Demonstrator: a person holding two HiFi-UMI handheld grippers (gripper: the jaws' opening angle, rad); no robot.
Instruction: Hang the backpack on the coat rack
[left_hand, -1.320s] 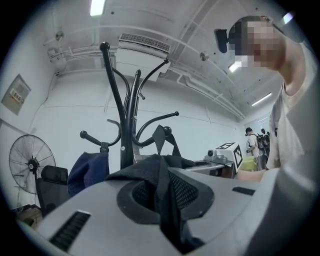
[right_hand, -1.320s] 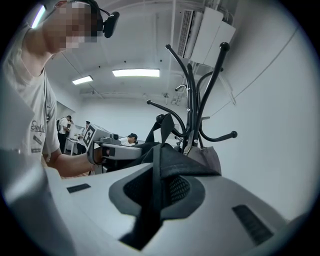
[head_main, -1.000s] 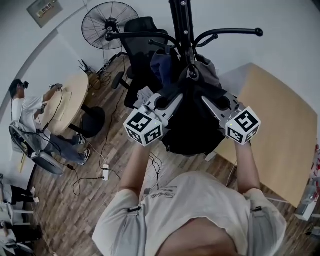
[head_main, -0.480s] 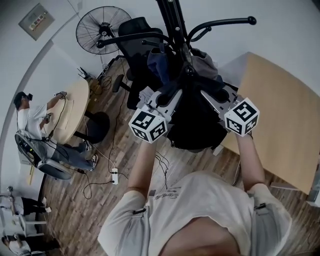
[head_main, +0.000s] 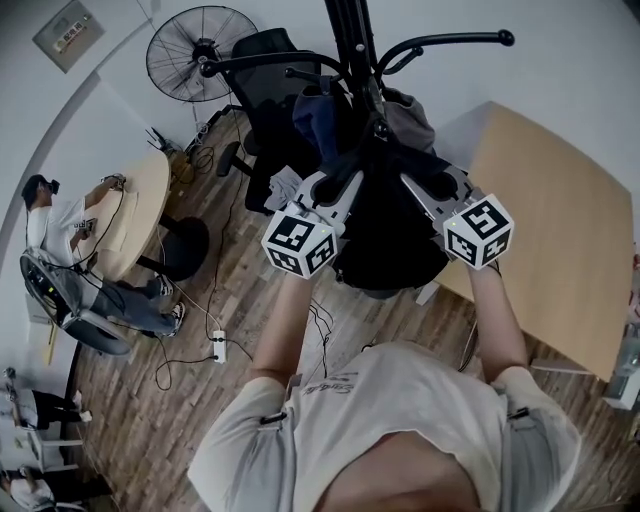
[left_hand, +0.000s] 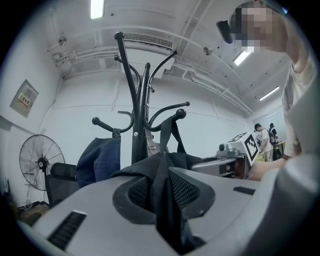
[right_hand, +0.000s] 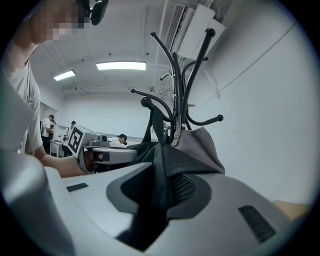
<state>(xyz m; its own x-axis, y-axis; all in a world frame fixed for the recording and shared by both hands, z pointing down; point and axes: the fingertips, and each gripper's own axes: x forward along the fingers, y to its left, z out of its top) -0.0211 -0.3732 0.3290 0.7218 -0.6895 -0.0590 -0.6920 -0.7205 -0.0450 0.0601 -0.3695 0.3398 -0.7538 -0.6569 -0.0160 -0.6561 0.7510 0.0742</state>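
The rack (head_main: 352, 40) carried the backpack (head_main: 390, 240), hung by its loop (left_hand: 172, 131) from a near hook (left_hand: 181, 113), level ahead between both grippers. The left gripper (head_main: 345, 182) pinched its cloth. The right gripper (head_main: 416, 186) had just been opening its jaws, with cloth loose between them.

I read cool, even indoor light, no hard shadows. Ceiling strip lights (left_hand: 95, 9) blown out in both gripper views; white wall (right_hand: 270, 100) bright. Backpack (head_main: 385, 240) shows as near-black mass, detail lost. Fisheye bends edges, corners vignette to black. Nearest foreground soft, background sharper. Colours washed, greyish.
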